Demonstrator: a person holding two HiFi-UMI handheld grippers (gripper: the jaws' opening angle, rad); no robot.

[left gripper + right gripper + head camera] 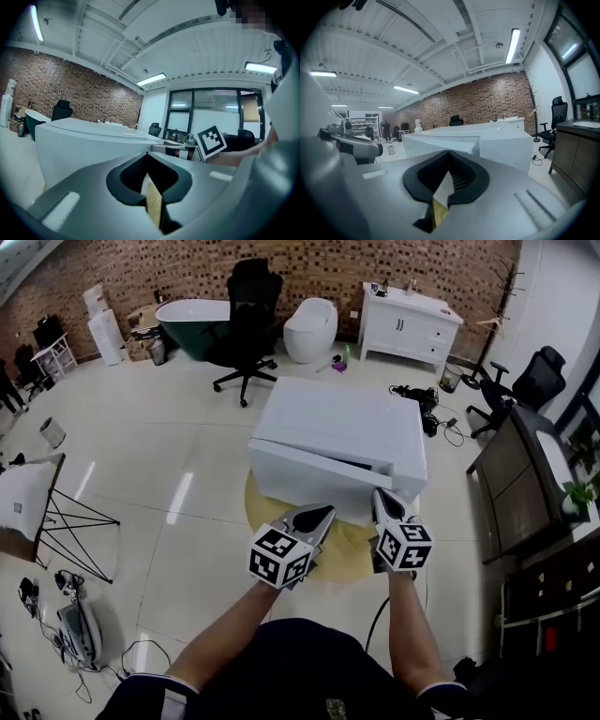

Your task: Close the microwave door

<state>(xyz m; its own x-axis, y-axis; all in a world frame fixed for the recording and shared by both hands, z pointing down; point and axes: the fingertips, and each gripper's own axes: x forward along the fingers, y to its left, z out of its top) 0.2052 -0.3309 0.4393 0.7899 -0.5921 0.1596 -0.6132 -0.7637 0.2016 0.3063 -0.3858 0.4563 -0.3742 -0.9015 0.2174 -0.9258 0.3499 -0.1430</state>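
The white microwave (349,427) stands on a round yellow base (347,551) in the middle of the floor. Its front door (305,476) is slightly ajar, with a dark gap near its right end. In the right gripper view the door (440,144) angles out from the body (511,140). My left gripper (321,517) is just in front of the door, its jaws shut and empty (146,154). At the door's right end my right gripper (382,497) is also shut with nothing held (448,153). Whether either touches the door, I cannot tell.
A black office chair (248,320), a dark bathtub (192,322) and a white cabinet (410,324) stand at the back wall. Cables (427,409) lie behind the microwave. A dark desk (525,479) runs along the right, a folding stand (42,502) is at the left.
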